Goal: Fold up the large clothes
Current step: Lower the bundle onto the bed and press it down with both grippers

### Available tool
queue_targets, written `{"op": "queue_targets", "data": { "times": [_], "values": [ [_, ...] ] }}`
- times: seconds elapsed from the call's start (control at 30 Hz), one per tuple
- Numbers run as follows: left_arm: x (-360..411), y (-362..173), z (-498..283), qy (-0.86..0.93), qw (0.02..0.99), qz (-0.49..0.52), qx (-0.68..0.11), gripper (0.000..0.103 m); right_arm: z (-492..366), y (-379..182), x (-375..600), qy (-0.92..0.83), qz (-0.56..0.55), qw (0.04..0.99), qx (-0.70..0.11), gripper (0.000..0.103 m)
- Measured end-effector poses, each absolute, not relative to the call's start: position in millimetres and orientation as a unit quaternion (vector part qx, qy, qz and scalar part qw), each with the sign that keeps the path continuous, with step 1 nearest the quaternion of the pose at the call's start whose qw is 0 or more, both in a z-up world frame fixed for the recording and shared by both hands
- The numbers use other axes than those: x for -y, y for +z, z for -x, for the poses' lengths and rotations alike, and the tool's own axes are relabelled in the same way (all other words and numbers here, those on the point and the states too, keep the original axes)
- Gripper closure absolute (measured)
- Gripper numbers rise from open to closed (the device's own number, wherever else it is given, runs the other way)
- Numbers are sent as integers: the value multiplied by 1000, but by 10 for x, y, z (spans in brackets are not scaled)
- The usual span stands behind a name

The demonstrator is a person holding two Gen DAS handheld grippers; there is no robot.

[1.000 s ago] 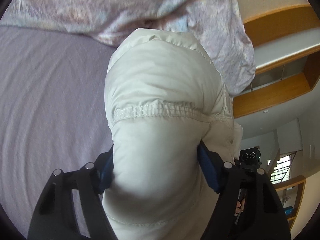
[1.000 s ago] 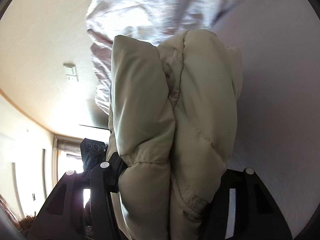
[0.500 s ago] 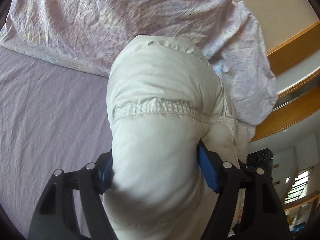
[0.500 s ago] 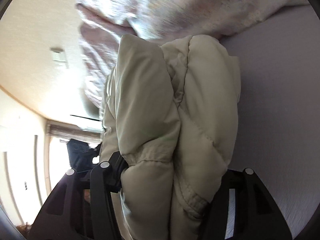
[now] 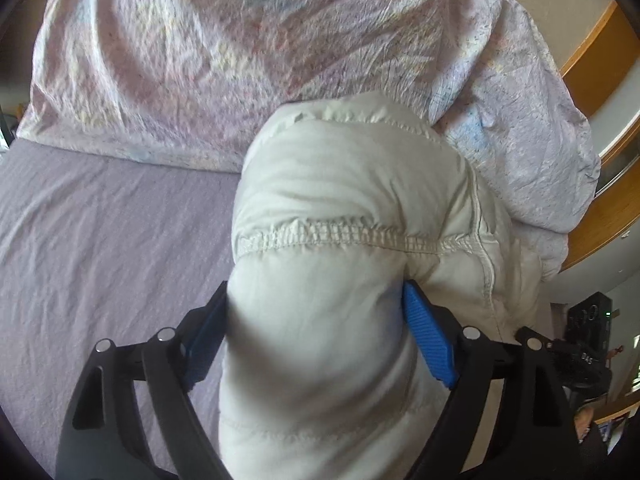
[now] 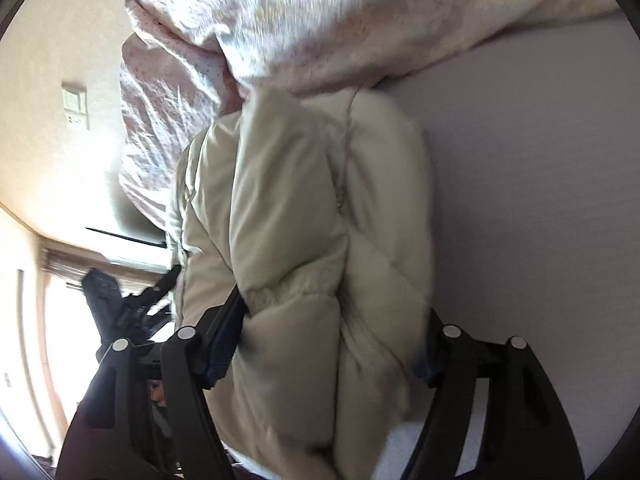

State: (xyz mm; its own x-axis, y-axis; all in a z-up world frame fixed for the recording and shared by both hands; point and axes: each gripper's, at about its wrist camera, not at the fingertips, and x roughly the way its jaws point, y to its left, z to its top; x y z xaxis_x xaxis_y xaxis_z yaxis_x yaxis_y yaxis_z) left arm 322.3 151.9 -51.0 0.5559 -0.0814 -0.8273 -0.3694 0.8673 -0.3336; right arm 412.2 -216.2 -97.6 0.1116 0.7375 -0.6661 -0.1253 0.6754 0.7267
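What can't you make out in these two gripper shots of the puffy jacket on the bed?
- Left wrist view: the cream padded jacket fills the left gripper; the jaws have just been opening, and the fabric hides whether the pads still press.
- Right wrist view: motion blur and the jacket leave the right gripper equally unclear; its jaws have also just been opening.
- Both views: the jacket's bottom is cut off; the patterned duvet hides the bedsheet behind.

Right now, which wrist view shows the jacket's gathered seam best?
The left wrist view: the gathered seam runs sharp across the padded cream jacket, just beyond the left gripper. The right wrist view shows the jacket blurred, with only puffy folds between the right gripper fingers.
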Motion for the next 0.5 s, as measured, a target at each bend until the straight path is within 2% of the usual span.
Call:
{"op": "queue_targets", "data": {
  "times": [0.23, 0.5],
  "values": [
    [-1369, -140, -3115, 102, 883, 187, -418, 13, -4132, -399, 2323, 256, -168, 793, -527, 31],
    [-1039, -155, -3245, 96, 891, 130, -424, 11, -4105, -89, 1522, 276, -32, 837, -472, 47]
  ]
}}
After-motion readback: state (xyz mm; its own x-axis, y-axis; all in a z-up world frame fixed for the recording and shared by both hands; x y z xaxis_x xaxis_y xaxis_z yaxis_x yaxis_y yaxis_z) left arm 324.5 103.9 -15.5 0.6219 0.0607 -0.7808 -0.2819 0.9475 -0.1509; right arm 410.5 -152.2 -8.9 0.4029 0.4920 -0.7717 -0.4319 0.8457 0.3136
